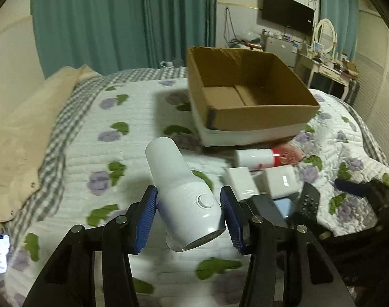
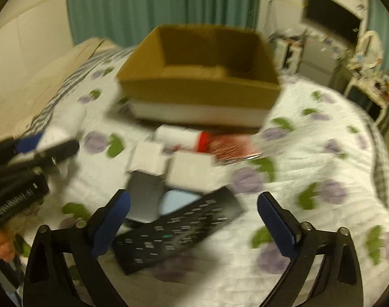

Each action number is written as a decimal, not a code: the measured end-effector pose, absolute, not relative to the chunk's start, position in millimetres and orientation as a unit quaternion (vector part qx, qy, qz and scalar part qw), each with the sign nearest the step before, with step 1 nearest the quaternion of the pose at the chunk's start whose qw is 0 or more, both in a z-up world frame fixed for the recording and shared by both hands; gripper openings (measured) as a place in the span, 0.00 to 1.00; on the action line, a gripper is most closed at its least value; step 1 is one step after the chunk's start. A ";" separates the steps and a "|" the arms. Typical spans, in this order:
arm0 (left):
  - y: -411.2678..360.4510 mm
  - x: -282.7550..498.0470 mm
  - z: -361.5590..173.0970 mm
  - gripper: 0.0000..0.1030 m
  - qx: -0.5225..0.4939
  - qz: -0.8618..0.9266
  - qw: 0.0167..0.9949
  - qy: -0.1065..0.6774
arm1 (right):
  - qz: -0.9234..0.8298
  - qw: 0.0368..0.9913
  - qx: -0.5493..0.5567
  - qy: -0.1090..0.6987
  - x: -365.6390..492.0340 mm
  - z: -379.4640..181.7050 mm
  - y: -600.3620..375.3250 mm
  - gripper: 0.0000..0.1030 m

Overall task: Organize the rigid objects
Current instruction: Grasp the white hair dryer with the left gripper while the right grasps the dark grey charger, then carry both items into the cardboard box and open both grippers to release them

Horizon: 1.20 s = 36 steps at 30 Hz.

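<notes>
My left gripper (image 1: 189, 207) is shut on a white cylindrical device with a round button (image 1: 184, 194) and holds it above the bed. An open cardboard box (image 1: 266, 117) stands beyond it, empty inside; it also shows in the right wrist view (image 2: 199, 94). My right gripper (image 2: 194, 215) is open and empty above a black remote (image 2: 176, 232). Near the remote lie two white boxes (image 2: 189, 168), a grey flat item (image 2: 146, 194), a light blue item (image 2: 179, 199) and a white and red can (image 2: 184, 136). The right wrist view is blurred.
The floral quilt (image 1: 105, 153) covers the bed, with a beige pillow (image 1: 20, 133) at the left. A lit phone (image 1: 1, 253) lies at the bed's left edge. A dressing table (image 1: 330, 64) and a wall television (image 1: 288, 12) stand behind.
</notes>
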<state>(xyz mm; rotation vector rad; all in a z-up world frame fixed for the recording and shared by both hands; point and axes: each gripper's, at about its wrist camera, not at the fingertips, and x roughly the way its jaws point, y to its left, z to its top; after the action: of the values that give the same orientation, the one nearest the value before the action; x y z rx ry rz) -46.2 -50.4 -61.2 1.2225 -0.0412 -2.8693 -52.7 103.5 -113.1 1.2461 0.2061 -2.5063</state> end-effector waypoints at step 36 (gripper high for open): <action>-24.4 -80.5 28.7 0.50 0.302 -0.952 -0.046 -0.001 | -0.929 0.170 0.322 0.072 -97.8 1.7 105.9 0.40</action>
<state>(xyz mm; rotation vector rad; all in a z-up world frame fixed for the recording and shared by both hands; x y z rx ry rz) -80.5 -24.4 28.7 0.9770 -0.0034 -3.0835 -97.8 105.9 1.7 0.9146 0.2056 -2.6386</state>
